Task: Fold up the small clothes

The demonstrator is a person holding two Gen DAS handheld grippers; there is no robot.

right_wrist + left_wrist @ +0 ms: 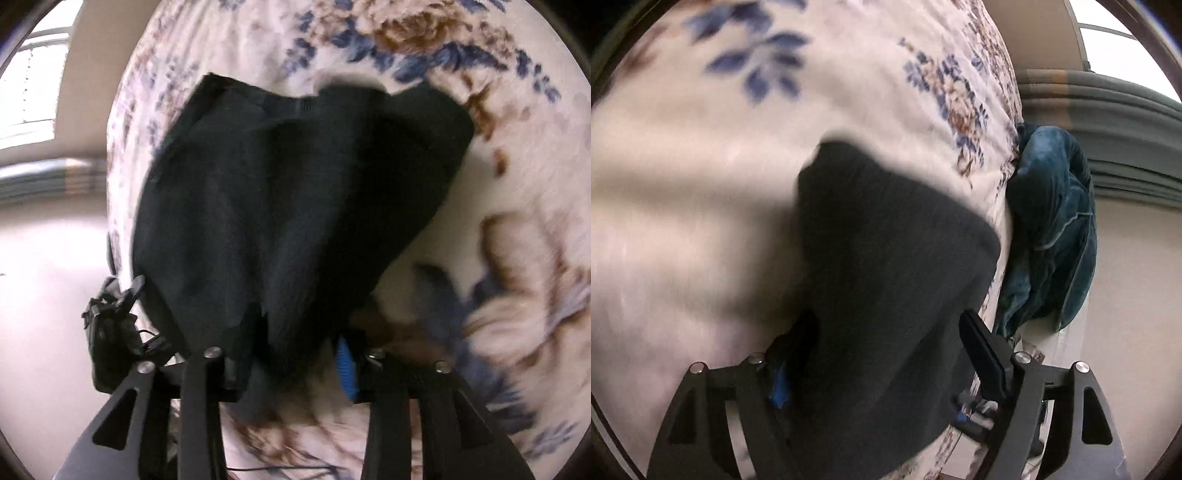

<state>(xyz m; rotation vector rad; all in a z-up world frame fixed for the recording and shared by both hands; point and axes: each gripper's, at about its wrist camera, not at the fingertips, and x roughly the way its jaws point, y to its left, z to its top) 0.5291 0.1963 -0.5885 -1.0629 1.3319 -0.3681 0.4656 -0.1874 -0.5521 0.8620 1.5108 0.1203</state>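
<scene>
A small dark garment (295, 206) is seen lying on a bed covered with a floral bedspread (701, 221), close to the bed's edge, beyond which pale floor shows. In the right wrist view a ribbed band runs along the garment's far edge, and one side is doubled over the rest, so a fold is judged to be under way.

The left gripper (886, 354) is set with its fingers (982, 354) well apart; the near hem lies between them, but no pinch is visible and the pad on the bed-edge side stands clear of the cloth. The right gripper (291, 365) is about half open, the blue-faced finger (345, 369) just beside the hem; whether any cloth is caught there cannot be told through the blur.

The garment is judged to be light, soft and limp, likely knit: it will sag and crumple if lifted at one point, and it may drag on the fuzzy bedspread. It is best taken at two corners of the hem or at the firmer ribbed band, all layers pinched together.

A teal velvet cloth (1052, 229) is draped at the bed's edge, apart from the garment.
</scene>
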